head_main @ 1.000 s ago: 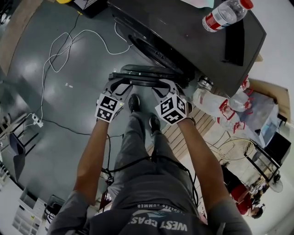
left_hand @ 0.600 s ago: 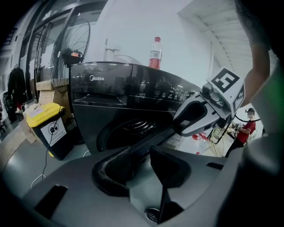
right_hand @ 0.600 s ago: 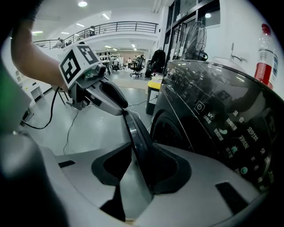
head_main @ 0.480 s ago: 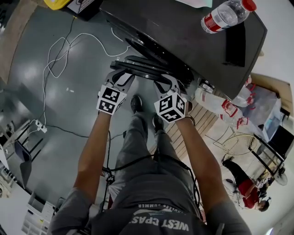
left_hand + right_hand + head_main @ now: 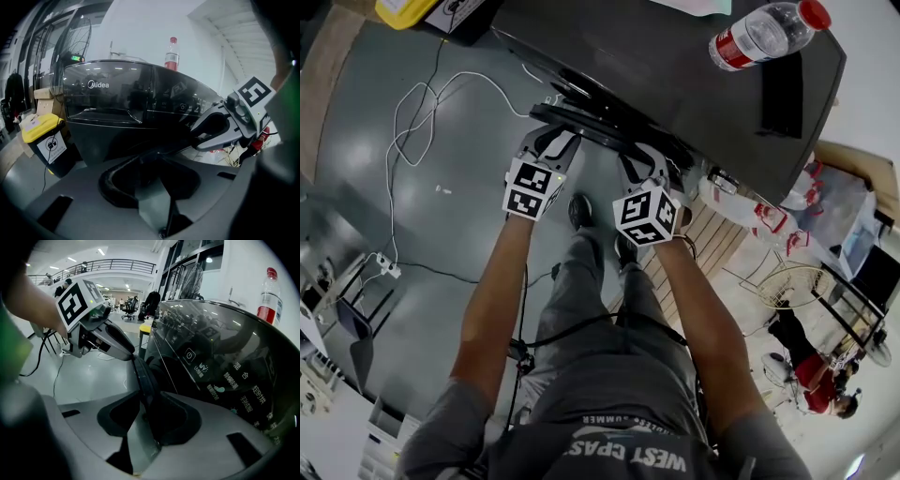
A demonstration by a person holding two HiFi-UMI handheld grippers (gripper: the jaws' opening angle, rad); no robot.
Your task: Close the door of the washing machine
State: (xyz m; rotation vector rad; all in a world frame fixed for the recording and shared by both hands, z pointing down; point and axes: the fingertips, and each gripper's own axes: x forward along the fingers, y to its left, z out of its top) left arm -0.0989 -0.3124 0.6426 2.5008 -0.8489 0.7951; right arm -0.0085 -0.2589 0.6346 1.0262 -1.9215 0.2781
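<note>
The dark washing machine [image 5: 675, 66] stands ahead of me, its round door [image 5: 591, 122] swung almost flat against the front. My left gripper [image 5: 553, 141] is at the door's left rim and my right gripper [image 5: 649, 169] at its right rim. Both pairs of jaws are closing. In the right gripper view the door's edge [image 5: 143, 376] runs between my right gripper's [image 5: 147, 397] jaws, with the left gripper [image 5: 126, 352] farther along it. In the left gripper view the dark door sits at my left gripper [image 5: 157, 161] and the right gripper [image 5: 206, 133] shows beside the machine [image 5: 117, 103].
A plastic bottle [image 5: 764, 33] and a flat black object [image 5: 780, 89] lie on the machine's top. A white cable [image 5: 422, 112] loops over the grey floor at left. A yellow bin [image 5: 44, 136] stands left of the machine. White bags [image 5: 750, 211] lie at right.
Both grippers have moved toward the machine with the door, which has swung from well ajar to nearly against the front.
</note>
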